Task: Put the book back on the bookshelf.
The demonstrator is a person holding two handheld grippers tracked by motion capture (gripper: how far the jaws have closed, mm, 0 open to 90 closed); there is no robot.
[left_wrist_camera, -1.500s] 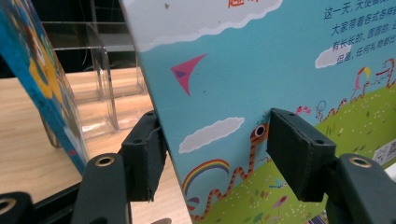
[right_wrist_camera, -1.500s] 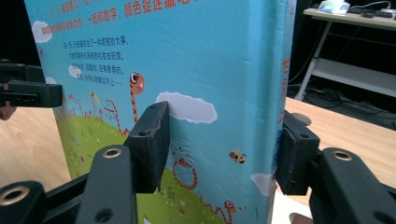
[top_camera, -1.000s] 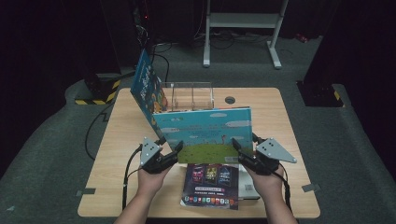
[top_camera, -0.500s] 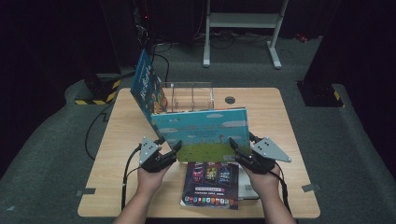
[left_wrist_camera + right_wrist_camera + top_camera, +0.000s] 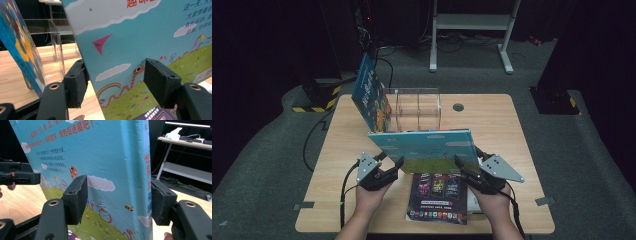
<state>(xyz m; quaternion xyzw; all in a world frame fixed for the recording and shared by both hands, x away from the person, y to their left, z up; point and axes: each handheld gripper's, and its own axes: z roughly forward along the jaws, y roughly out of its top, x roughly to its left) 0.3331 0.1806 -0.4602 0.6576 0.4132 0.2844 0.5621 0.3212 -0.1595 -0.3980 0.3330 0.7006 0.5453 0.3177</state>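
Picture book (image 5: pixel 424 150) hangs tilted above the table (image 5: pixel 512 125), just in front of the clear acrylic holder (image 5: pixel 418 109), our left gripper (image 5: pixel 388 167) at its left edge and our right gripper (image 5: pixel 467 170) at its spine end. From above, the jaws are too small to read. Up close, we see each pair straddling the book, part-open; in the right gripper view both pads look pressed on, while the left's contact stays unclear. Its jaws have just been opening slightly. The dark magazine (image 5: pixel 438 197) below is partly covered.
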